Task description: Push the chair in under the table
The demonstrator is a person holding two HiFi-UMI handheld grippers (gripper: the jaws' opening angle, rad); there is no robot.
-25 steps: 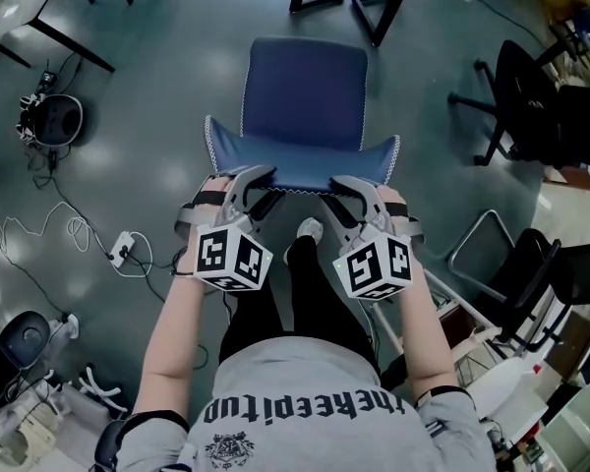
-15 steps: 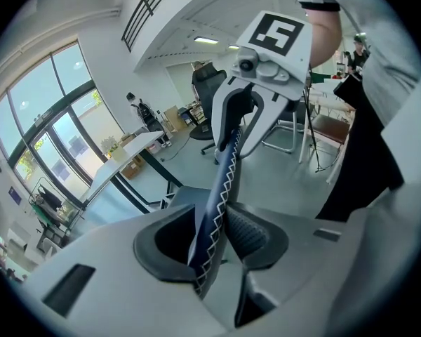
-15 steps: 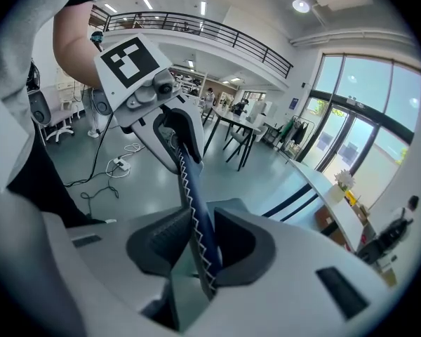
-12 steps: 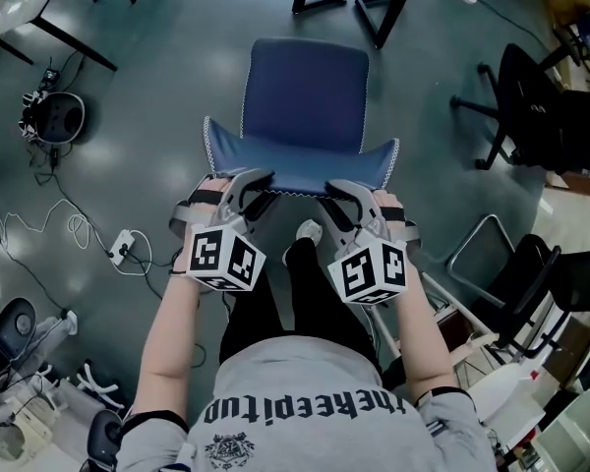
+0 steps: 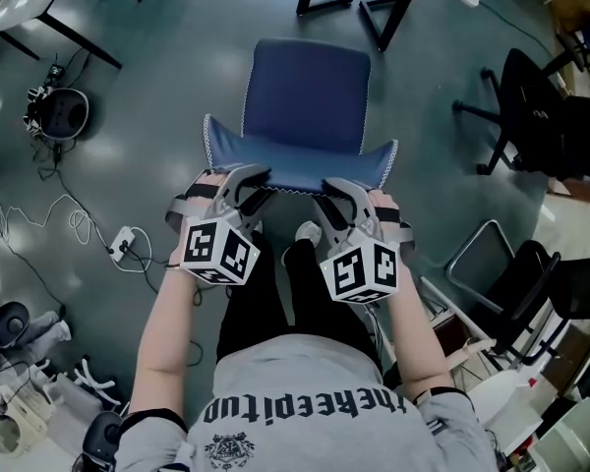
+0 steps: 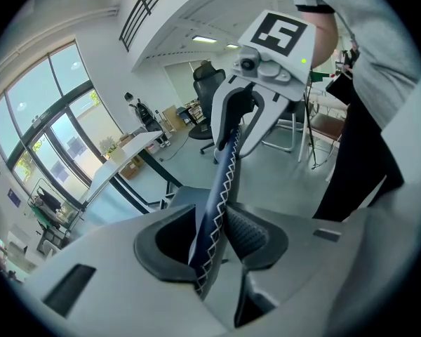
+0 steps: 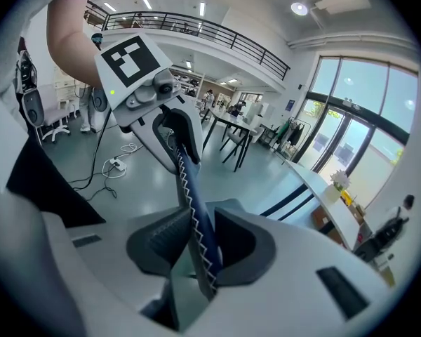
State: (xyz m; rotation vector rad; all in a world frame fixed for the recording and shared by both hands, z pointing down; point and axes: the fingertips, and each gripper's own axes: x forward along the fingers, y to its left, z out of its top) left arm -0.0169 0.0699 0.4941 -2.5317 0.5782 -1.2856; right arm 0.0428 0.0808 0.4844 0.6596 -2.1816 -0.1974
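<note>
Blue chair [image 5: 305, 91] stands on grey floor [image 5: 177, 87] directly in front of the person, seat facing far, twd the table [image 5: 385, 16]. Only the table's black legs and a bit of white top show at the far edge. Chair is well apart from it, not under it. Backrest [image 5: 300, 163] is the near part, w/ white zigzag stitching on its rim.

Left gripper [image 5: 248, 187] clamps the rim's left end. Its jaws have just been closing, and its own view shows the stitched edge pinched btw the pads. Right gripper [image 5: 336, 197] grips the rim right of centre. Its jaws have just opened a touch, w/ the edge btw the pads and the pads on it. Both point down and far.

Person's shoe [image 5: 308, 231] sits just near of the backrest, btw the grippers. Power strip [image 5: 123, 245] w/ cables lies on the floor, left. Black office chair [image 5: 536, 106] stands far right.
</note>
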